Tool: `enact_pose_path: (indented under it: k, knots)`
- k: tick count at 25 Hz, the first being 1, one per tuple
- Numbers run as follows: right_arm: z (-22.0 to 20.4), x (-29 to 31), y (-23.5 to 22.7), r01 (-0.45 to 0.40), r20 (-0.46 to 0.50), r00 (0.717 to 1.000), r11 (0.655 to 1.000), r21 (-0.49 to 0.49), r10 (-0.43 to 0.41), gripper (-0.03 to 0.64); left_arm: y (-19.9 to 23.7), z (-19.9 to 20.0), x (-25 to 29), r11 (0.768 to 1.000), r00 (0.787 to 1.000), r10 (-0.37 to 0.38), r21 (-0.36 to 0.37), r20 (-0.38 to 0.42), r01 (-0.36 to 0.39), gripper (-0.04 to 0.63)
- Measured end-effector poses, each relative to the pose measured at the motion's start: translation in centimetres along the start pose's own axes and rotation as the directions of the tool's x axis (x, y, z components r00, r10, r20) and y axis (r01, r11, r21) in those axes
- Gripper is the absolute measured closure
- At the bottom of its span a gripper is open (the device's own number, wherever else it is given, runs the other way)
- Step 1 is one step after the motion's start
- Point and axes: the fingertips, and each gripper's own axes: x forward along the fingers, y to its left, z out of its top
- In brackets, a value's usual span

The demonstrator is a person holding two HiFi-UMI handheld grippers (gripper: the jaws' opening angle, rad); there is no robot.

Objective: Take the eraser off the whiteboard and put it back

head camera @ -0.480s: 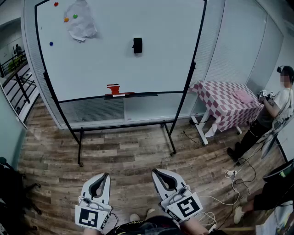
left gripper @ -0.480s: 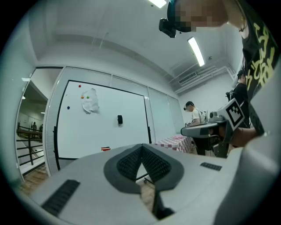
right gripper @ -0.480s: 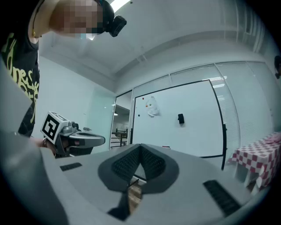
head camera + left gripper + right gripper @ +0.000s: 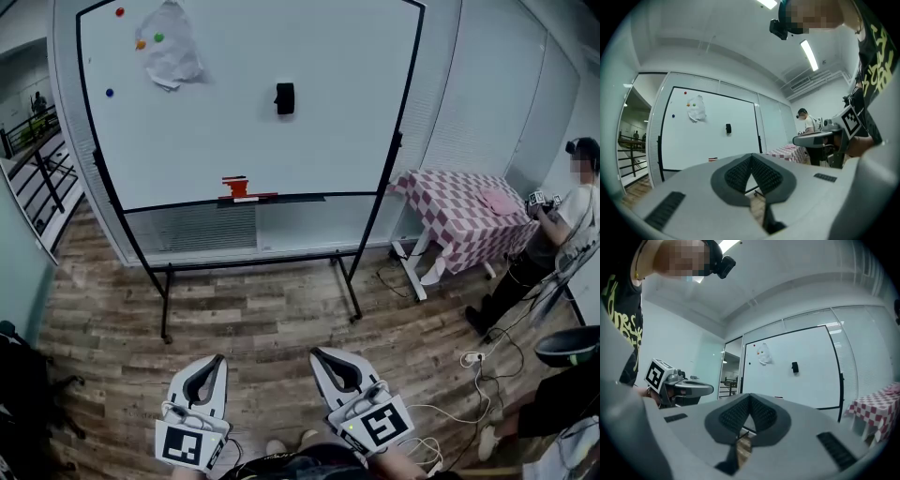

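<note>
Eraser on whiteboard, well apart from 2 closed, empty claws.

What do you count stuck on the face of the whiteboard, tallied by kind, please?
Round magnets: 4 (red, orange, green, blue)
Crumpled paper sheet: 1
Black eraser: 1
Total: 6
</note>
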Motion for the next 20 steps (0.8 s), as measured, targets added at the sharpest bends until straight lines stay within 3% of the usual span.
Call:
enact_pose_path:
  k: [5, 9, 20]
  knots:
    - [0.0, 0.0, 0.1, -0.008, 0.004, 1.000, 1.000, 0.013, 0.008, 0.607, -0.1, -0.1, 0.0, 1.000, 1.000, -0.001, -0.008, -0.003, 0.001, 0.589]
    - [-0.2, 0.0, 0.6, 0.005, -0.012, 1.000, 1.000, -0.030, -0.006, 0.606, 0.0, -0.1, -0.4, 1.000, 1.000, 0.001, -0.008, -0.002, -0.001, 0.589]
    - [-1.0, -0.6, 1.3, 0.041, -0.057, 0.998, 0.999, 0.027, -0.039, 0.606, 0.0, -0.7, -1.1, 1.000, 1.000, -0.025, -0.019, -0.018, 0.024, 0.589]
